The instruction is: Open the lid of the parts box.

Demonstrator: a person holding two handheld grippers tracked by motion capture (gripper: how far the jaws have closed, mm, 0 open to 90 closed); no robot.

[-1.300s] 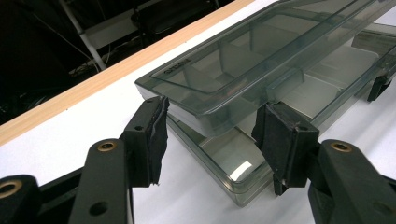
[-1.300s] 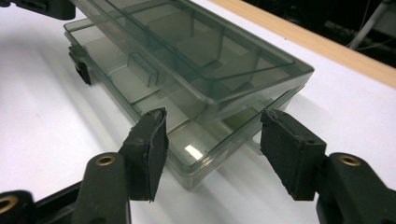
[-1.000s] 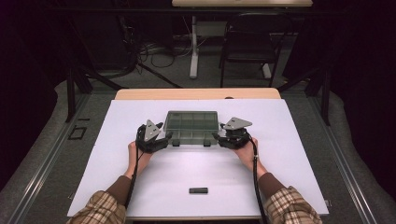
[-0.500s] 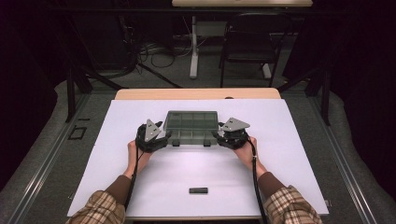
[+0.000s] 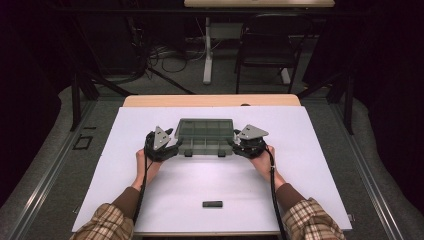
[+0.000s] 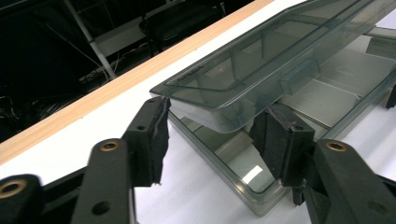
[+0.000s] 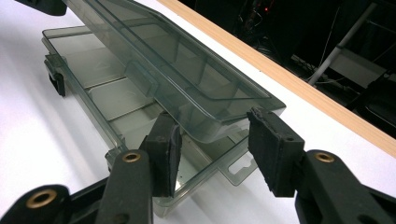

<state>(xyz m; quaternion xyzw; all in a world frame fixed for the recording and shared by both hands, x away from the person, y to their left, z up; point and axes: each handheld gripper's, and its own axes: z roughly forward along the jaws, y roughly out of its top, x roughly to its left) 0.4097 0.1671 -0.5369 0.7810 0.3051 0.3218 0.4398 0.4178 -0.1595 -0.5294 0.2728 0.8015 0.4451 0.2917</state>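
A smoky clear compartment box (image 5: 205,135) lies on the white table cover. Its lid (image 6: 261,60) is tilted up over the base tray (image 6: 327,88). My left gripper (image 5: 176,145) is at the box's left end; in the left gripper view its jaws (image 6: 215,114) have just been closing, and both pads touch that end of the lid. My right gripper (image 5: 235,146) is at the right end. There the lid (image 7: 187,70) hangs above the base (image 7: 93,65), and the right jaws (image 7: 214,122), which have also just been closing, press on it.
A small black flat object (image 5: 212,204) lies near the table's front edge. The white cover (image 5: 310,150) leaves a wooden strip (image 5: 210,100) bare at the back. Beyond the table stand a chair (image 5: 265,50) and a desk leg on a dark floor.
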